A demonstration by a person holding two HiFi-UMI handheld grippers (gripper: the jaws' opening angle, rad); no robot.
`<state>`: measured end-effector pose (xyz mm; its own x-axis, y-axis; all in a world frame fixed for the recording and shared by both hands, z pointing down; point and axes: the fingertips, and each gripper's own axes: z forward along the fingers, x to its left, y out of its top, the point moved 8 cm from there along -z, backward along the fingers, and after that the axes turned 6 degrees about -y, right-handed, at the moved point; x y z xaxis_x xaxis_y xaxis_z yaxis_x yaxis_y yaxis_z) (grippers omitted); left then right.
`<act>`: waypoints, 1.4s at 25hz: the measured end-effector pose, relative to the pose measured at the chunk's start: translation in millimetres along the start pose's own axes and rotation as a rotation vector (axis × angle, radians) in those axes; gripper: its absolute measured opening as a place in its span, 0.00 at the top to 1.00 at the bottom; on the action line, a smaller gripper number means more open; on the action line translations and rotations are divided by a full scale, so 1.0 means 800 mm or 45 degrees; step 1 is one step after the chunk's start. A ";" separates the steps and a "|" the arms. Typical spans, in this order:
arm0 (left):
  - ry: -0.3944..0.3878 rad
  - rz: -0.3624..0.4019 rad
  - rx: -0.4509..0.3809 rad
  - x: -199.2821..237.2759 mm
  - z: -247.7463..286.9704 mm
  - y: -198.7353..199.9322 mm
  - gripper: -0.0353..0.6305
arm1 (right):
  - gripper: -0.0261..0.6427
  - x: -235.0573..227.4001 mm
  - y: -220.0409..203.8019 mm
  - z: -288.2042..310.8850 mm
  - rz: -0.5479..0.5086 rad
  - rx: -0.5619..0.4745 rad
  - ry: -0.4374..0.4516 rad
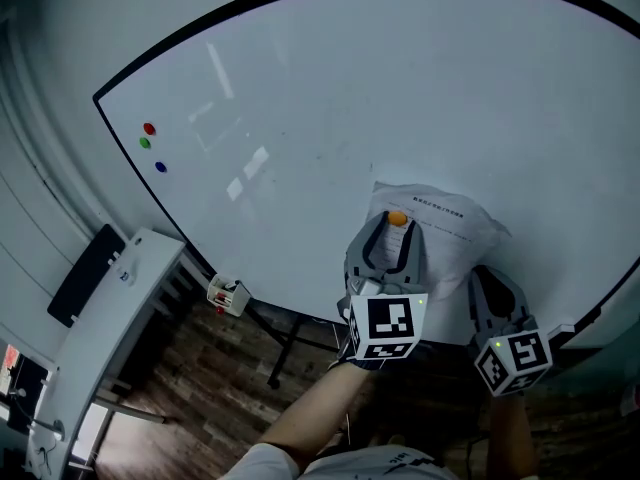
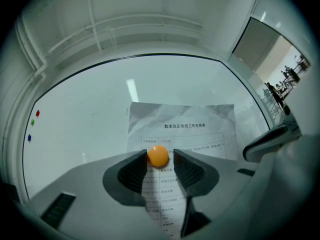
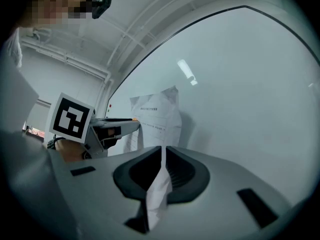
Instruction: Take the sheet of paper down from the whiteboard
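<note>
The whiteboard (image 1: 300,88) fills the view, with the sheet of paper (image 1: 455,230) on it, pinned by an orange magnet (image 1: 397,218). The right tongs (image 3: 162,151) are clenched on the sheet's lower edge. The left tongs (image 2: 160,159) are spread around the magnet, not yet gripping it. Nothing is off the board so far.

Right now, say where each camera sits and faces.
Head view: on the head, looking down at the whiteboard; left gripper, right gripper and a forearm show.
Left gripper view: along open jaws flanking the orange magnet on the sheet of paper.
Right gripper view: along jaws pinching the sheet's edge.
Shared: all three show the sheet.
</note>
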<state>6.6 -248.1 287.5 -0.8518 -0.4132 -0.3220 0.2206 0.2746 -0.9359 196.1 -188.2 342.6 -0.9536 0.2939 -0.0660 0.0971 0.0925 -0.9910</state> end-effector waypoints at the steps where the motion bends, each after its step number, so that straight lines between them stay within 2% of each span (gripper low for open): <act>1: 0.006 0.004 0.000 0.001 0.000 0.000 0.71 | 0.93 -0.001 0.000 0.002 0.004 -0.001 0.002; 4: 0.024 0.012 -0.008 0.002 0.001 0.000 0.71 | 0.84 -0.007 -0.002 0.006 0.011 -0.006 0.001; 8: 0.025 0.008 -0.024 0.001 0.002 0.004 0.71 | 0.83 -0.016 0.001 0.004 0.017 -0.021 -0.027; 15: 0.018 -0.010 -0.035 0.002 0.001 0.002 0.71 | 0.82 -0.019 0.001 0.017 0.032 -0.023 0.000; 23: 0.023 -0.023 -0.054 0.004 0.000 0.003 0.74 | 0.82 -0.022 0.001 0.020 0.069 -0.028 0.039; 27: 0.023 -0.025 -0.059 0.005 0.000 0.003 0.75 | 0.90 -0.020 0.003 0.020 0.073 -0.033 0.045; 35: 0.004 -0.052 -0.078 0.007 -0.001 0.002 0.75 | 0.93 -0.019 0.006 0.018 0.100 -0.048 0.062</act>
<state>1.7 -249.1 284.6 -0.8610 -0.4225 -0.2833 0.1564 0.3100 -0.9378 207.2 -206.3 337.1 -0.9277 0.3477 -0.1363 0.1822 0.1027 -0.9779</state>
